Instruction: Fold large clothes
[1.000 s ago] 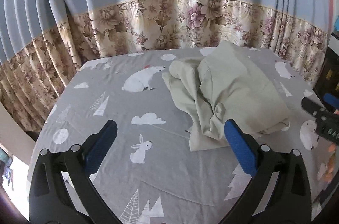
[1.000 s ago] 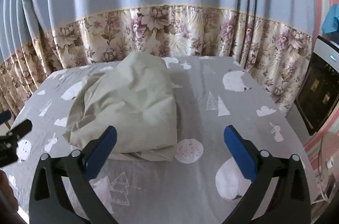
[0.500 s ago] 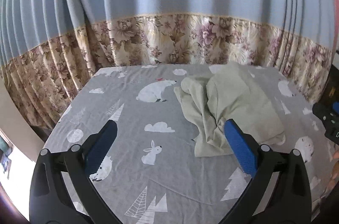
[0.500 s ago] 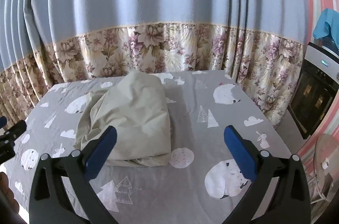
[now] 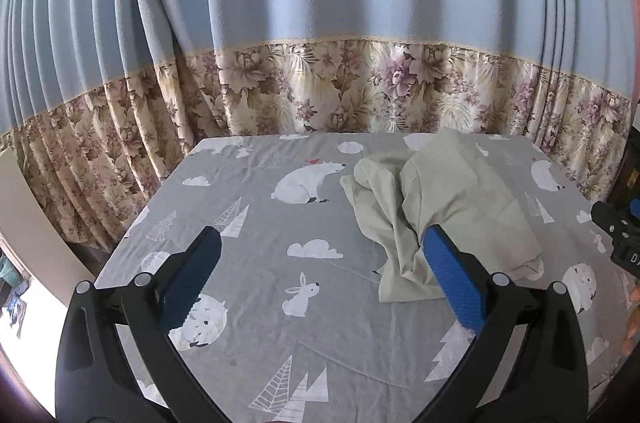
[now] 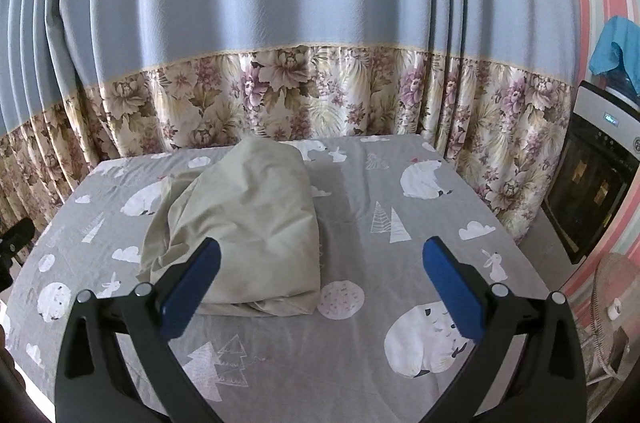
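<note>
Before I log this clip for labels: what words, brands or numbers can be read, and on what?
"D": a lone white letter, cut off by the frame edge, on the right gripper.
Small lit display on the appliance: too small to read.
Pale green garment and bedsheet: no text.

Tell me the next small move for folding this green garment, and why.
Probably bring the left gripper down to the pale green garment at its near loose edge. Both grippers are open and empty above the sheet, the right gripper too, and the garment lies bunched, not flat.
</note>
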Demonstrator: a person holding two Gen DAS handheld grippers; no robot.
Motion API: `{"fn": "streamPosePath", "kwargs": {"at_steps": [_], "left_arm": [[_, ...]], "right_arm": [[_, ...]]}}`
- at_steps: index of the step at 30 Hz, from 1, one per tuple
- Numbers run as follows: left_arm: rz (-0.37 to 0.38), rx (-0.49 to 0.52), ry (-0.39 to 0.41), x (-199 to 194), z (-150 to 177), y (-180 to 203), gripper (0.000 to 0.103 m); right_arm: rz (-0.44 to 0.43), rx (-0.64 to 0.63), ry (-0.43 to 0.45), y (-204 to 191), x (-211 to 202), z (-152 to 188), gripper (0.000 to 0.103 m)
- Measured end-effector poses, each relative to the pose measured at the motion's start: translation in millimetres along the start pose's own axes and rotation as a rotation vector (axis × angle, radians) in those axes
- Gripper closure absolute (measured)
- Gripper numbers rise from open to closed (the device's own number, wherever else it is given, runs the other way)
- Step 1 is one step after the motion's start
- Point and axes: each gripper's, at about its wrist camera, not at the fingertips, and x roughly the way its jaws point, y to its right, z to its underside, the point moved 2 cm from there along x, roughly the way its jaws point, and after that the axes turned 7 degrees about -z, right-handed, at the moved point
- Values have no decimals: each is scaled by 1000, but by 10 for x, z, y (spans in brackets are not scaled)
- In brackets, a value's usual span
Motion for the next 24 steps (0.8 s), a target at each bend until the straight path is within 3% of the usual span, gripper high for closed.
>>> {"fn": "streamPosePath", "kwargs": {"at_steps": [24], "left_arm": [[23,-42,-77,227,87,-81,3]], "right_arm": [[12,-35,-45,2,156,17,2]]}}
